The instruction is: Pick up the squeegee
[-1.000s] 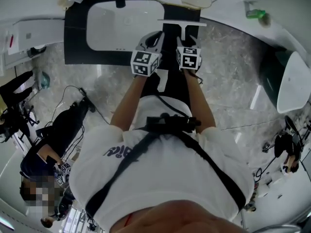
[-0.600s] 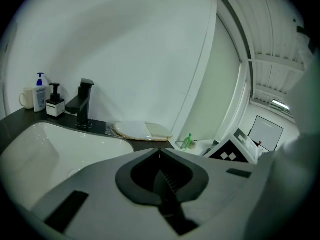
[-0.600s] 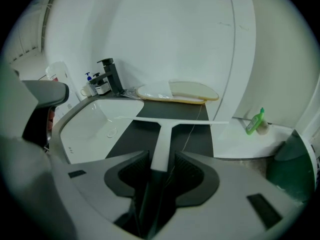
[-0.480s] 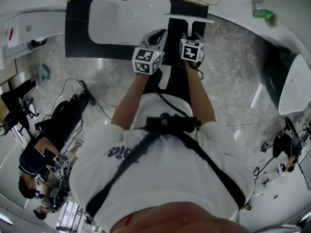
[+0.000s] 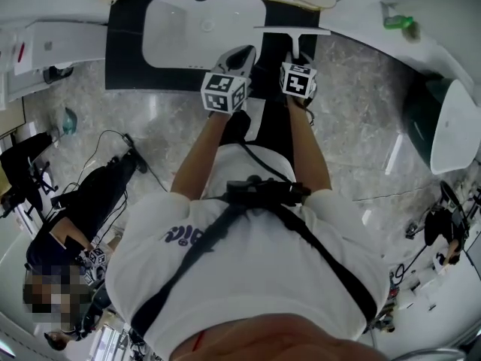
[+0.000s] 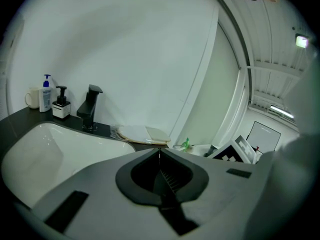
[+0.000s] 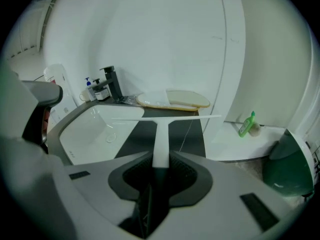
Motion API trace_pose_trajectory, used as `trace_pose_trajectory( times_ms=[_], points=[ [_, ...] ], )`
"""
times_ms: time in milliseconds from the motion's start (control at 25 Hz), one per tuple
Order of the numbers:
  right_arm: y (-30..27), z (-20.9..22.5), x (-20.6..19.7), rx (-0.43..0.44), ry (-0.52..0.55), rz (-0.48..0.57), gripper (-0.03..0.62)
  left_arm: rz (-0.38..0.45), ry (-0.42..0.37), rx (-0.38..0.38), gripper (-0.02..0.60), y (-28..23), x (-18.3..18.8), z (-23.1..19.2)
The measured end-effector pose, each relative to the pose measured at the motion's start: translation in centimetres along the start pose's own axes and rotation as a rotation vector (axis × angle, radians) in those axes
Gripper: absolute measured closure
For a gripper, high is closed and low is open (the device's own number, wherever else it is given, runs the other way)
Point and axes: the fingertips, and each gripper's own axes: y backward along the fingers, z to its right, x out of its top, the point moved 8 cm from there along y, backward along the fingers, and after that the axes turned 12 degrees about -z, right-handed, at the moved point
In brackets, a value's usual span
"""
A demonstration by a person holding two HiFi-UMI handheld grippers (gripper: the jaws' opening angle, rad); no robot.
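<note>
Right gripper view: the right claw (image 7: 160, 161) has the squeegee (image 7: 161, 134) handle between its jaws. The jaws are closing, and the pads look to sit against both sides of the handle. The handle's near end is lost in the dark gap.

The squeegee is white and T-shaped and runs straight ahead of the claw. Its blade lies crosswise at the far end, over the dark counter (image 7: 192, 134). Can't tell if the blade touches the counter.

- Sink (image 7: 85, 129): ahead and left of the claw.
- Black tap (image 7: 112, 84): beyond the sink.
- Pump bottles (image 7: 89, 90): just beside the tap, on its left.
- Pale flat board (image 7: 172, 100): beyond the blade, by the wall.
- Green bottle (image 7: 246, 125): ahead and right of the claw on a white ledge, well apart from the squeegee.

Left gripper view: the left claw (image 6: 160, 156) is pressed together, tips meeting, nothing between them. The sink is ahead and left of it, with the tap beyond. A mug (image 6: 32, 98) stands furthest left, past the bottles. The right claw's marker cube shows to its right.

Head view: both claws are side by side at the counter's front edge, near each other but apart. The squeegee reaches ahead of the right claw, blade across, right of the sink.
</note>
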Motion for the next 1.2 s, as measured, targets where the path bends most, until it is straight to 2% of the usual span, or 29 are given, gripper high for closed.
trace_pose_trajectory(
  times_ms=[120, 280, 800, 1000, 1200],
  points=[
    [2.4, -0.8, 0.3, 0.003, -0.026, 0.056, 0.496, 0.023, -0.007, -0.006, 0.569, 1.5, 0.5, -0.1],
    [6.8, -2.5, 2.5, 0.017, -0.038, 0.189, 0.496, 0.08, -0.041, -0.017, 0.569, 4.0, 2.4, -0.3],
    [24.2, -9.2, 9.5, 0.058, 0.034, 0.672, 0.496, 0.351, -0.209, -0.012, 0.569, 15.7, 11.9, 2.1],
    [28.9, -10.7, 10.7, 0.085, 0.047, 0.79, 0.496, 0.423, -0.267, 0.019, 0.569, 19.0, 14.2, 3.3],
    [32.1, -11.4, 10.7, 0.089, 0.04, 0.876, 0.496, 0.452, -0.275, 0.029, 0.57, 20.9, 15.2, 3.7]
  ],
)
